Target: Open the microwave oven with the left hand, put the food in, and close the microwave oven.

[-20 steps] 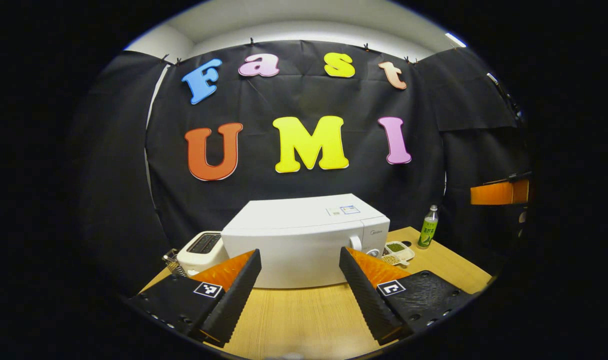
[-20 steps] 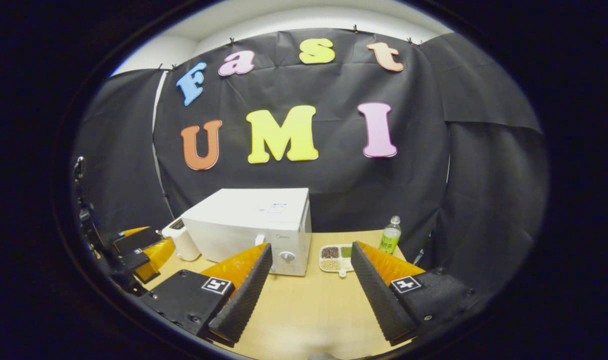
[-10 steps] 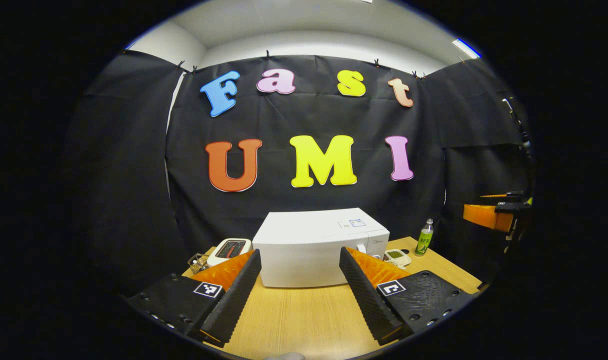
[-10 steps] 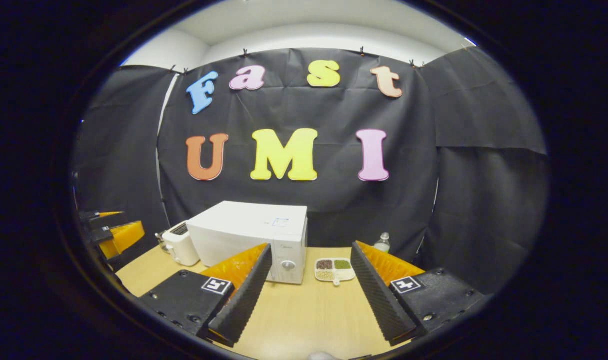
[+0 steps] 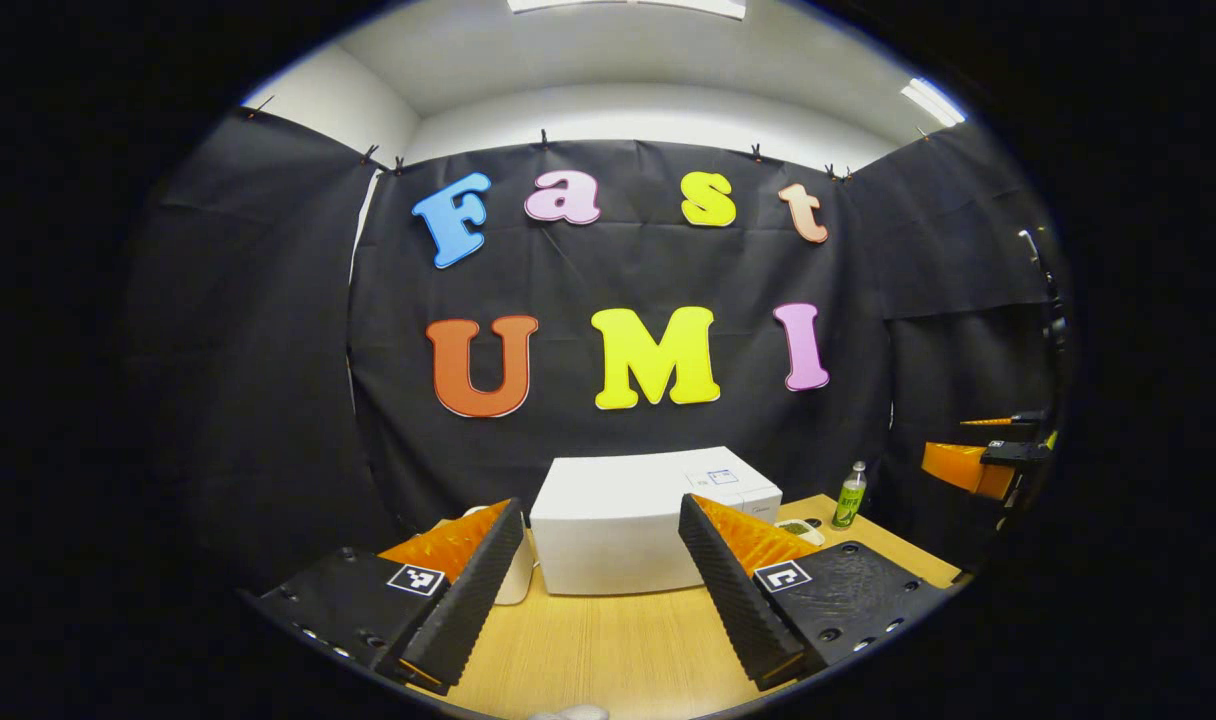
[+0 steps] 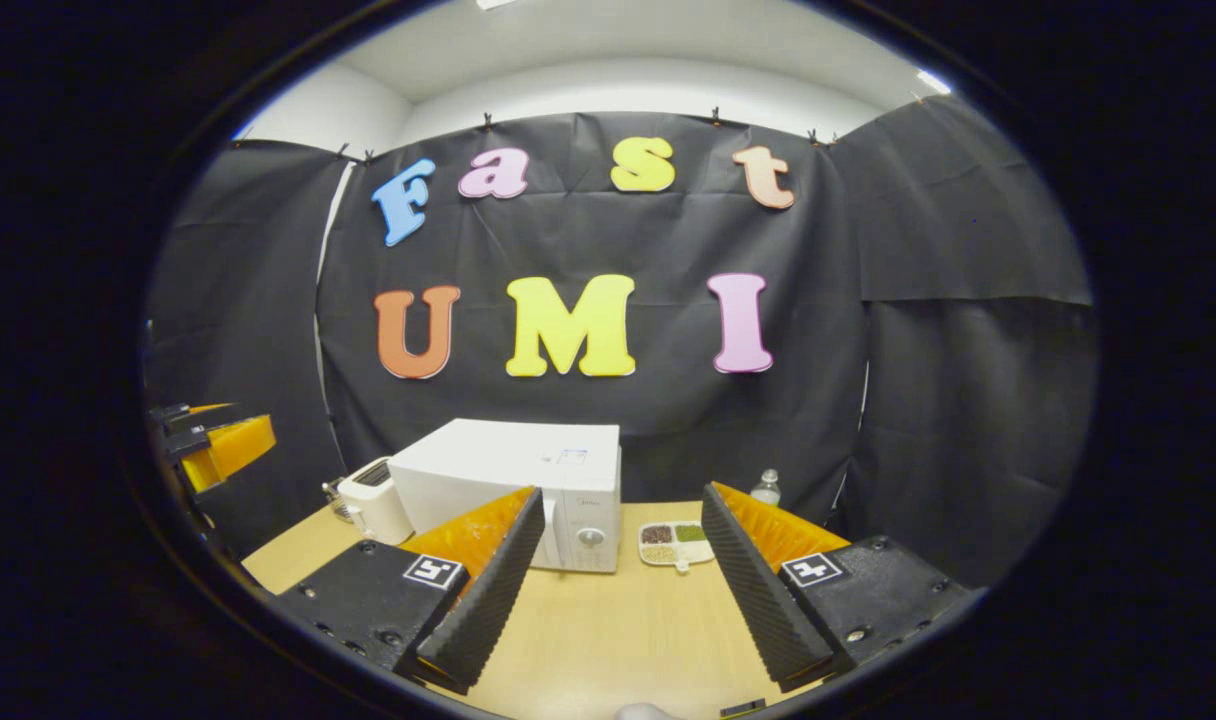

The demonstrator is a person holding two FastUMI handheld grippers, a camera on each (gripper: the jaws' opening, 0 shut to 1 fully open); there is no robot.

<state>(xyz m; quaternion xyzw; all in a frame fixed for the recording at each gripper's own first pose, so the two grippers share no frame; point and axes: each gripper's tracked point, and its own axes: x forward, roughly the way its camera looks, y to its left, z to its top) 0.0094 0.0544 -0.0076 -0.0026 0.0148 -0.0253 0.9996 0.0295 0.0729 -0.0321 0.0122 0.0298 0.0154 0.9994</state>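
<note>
On wooden tabletop toward back edge: closed microwave, food tray just right of it; left gripper and right gripper spread wide, empty, far off — risk of mis-hooking door edge.

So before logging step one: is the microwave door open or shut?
Shut. The microwave door lies flush with its white front, nothing of the inside showing; the left gripper is open, short of it.

A white boxy microwave oven is seen on a pale wood-grain bench; the plastic bottle's label is green.
</note>
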